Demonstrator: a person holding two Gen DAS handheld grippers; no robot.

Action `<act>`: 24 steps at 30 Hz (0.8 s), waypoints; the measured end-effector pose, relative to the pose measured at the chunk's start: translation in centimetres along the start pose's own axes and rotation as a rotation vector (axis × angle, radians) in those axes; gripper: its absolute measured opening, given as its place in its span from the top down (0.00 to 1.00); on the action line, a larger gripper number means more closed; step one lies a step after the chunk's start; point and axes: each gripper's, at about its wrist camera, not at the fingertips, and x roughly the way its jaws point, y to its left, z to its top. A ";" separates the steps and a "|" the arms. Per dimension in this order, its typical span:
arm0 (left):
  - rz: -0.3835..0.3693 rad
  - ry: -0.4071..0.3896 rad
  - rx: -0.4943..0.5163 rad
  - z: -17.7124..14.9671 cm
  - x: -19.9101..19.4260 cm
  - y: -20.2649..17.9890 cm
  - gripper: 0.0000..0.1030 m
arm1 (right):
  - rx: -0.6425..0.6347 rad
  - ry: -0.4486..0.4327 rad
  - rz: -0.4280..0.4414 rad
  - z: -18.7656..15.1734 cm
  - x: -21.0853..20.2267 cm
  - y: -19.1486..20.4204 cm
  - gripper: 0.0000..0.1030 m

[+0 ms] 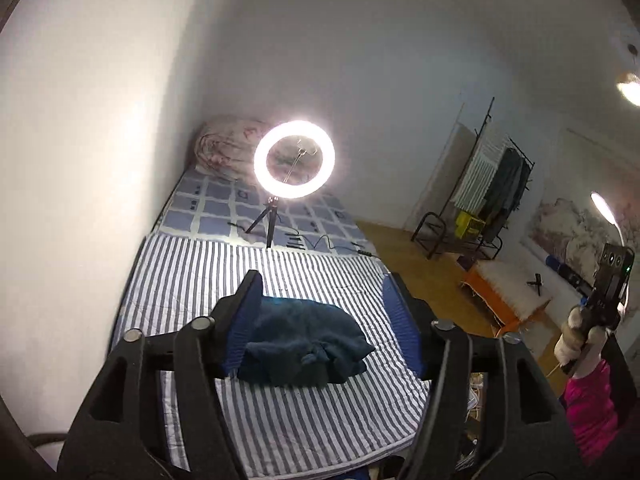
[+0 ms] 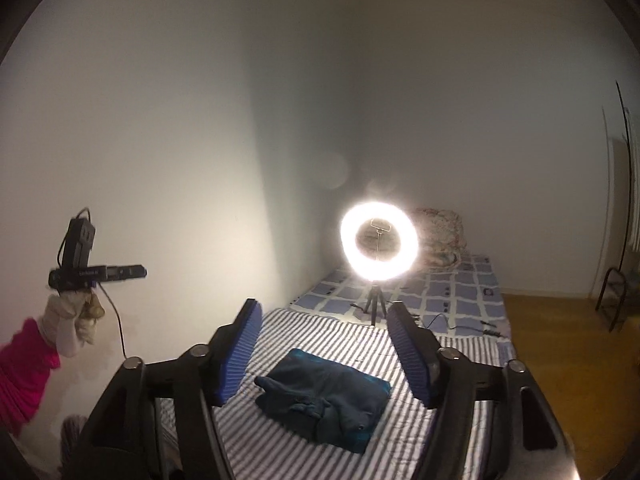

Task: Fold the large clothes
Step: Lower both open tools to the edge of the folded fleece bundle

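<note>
A bed [image 1: 192, 280] fills a corner of a white-walled room, its near part covered by a blue-and-white striped sheet [image 2: 320, 456] and its far part by a blue checked cover [image 1: 224, 208]. On the striped sheet lies the dark blue garment [image 2: 332, 396], folded into a compact, slightly rumpled bundle with nothing touching it. A lit ring light [image 1: 295, 159] on a small black tripod [image 1: 266, 220] stands on the bed at the seam between the two covers, with black cables trailing beside it; behind it a rolled floral quilt [image 1: 224, 144] sits against the wall. To the right of the bed is a wooden floor [image 1: 404, 248] with a black clothes rack [image 1: 492, 184] hung with garments and a low orange bench [image 1: 504, 300]. The left gripper [image 1: 320, 320] hangs above the bed with its blue pads spread and nothing between them; the right gripper [image 2: 324, 344] is likewise held above the bed, spread wide and empty. Each is gripped by a gloved hand with a pink sleeve [image 2: 24, 372] showing.
</note>
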 end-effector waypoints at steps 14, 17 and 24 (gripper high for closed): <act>0.015 0.323 -0.500 -11.5 22.3 14.6 0.35 | 0.453 0.387 0.006 -18.3 21.6 -8.3 0.28; 0.009 0.370 -0.564 -13.8 25.9 16.7 0.35 | 0.521 0.457 0.007 -22.1 25.6 -9.9 0.28; 0.021 0.474 -0.631 -17.3 32.4 19.2 0.35 | 0.627 0.599 0.057 -28.5 30.0 -10.8 0.26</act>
